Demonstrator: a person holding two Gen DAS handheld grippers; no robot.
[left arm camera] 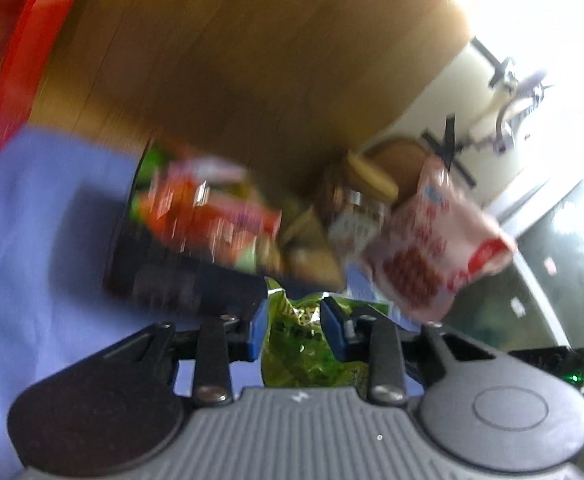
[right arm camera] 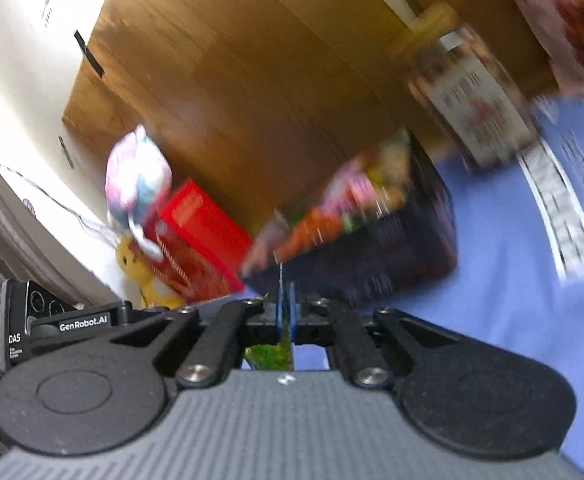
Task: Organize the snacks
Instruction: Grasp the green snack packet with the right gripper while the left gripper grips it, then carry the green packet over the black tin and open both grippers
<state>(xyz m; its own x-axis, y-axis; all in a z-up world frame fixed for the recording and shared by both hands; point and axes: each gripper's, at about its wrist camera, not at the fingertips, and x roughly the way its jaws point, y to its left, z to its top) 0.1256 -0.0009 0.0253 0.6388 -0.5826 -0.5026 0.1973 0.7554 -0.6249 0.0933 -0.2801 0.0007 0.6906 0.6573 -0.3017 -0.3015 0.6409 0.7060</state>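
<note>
In the left wrist view, low and central, the left tool [left arm camera: 294, 326] clamps its blue pads on a green snack packet [left arm camera: 304, 354]. The right tool [right arm camera: 286, 312], low centre in its own view, is pinched nearly flat on a thin green packet edge [right arm camera: 285, 344]. Beyond both, mid-frame, a dark box [right arm camera: 392, 256] of colourful snacks sits on the blue counter cloth [left arm camera: 32, 260], with a red box [right arm camera: 200, 236] to its left and a labelled jar [right arm camera: 476, 104] at upper right. A white-and-red packet [left arm camera: 432, 244] shows blurred at mid-right in the left view.

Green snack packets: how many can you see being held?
1 green packet, pinched on both sides: left claw grips its wide part, right claw its thin edge. More may hide in the black box.
</note>
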